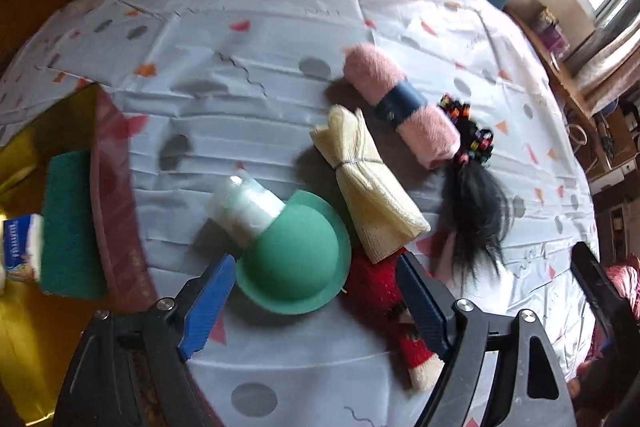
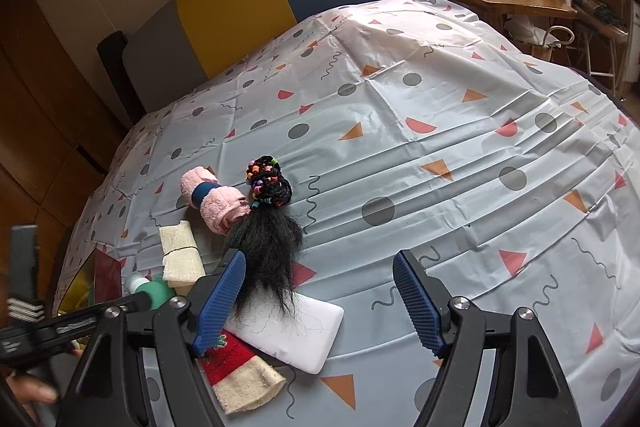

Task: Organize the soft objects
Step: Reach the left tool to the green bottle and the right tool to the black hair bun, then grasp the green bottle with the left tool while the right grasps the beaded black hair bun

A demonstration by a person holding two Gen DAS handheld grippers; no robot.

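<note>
A patterned tablecloth [image 1: 280, 39] holds scattered soft things. The left gripper [image 1: 316, 291] hangs agape over the green hat [image 1: 294, 263], likely choosing it; the right gripper [image 2: 320, 299] waits released, empty.

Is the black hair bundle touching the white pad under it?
Touching. In the right wrist view the black hair bundle drapes over the near corner of the white pad, its strands lying on the pad's surface with no gap.
</note>
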